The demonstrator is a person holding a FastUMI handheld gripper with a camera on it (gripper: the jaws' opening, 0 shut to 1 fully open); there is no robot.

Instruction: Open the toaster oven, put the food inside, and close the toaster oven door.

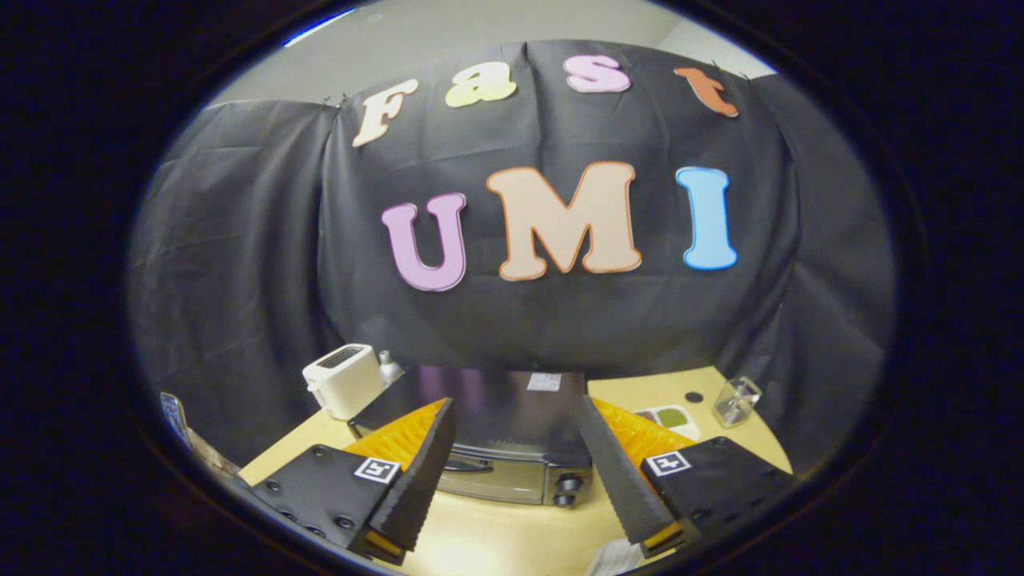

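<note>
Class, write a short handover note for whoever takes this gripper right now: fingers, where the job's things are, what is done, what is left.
Gripper: open, holding nothing, fingers spread either side of the toaster oven, raised above the table.
Toaster oven: just ahead, its door looks closed. White toaster stands behind it to one side, a clear container to the other.
Done: nothing visible.
Left: open door, load food, close door. I cannot pick out the food.

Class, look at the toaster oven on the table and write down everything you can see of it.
The toaster oven is a dark box with a glossy black top and a silvery front. Its door looks shut, with a handle along the top edge and two dark knobs stacked on one side. It stands upright on the pale table, just beyond the open gripper, whose fingers touch nothing.
</note>
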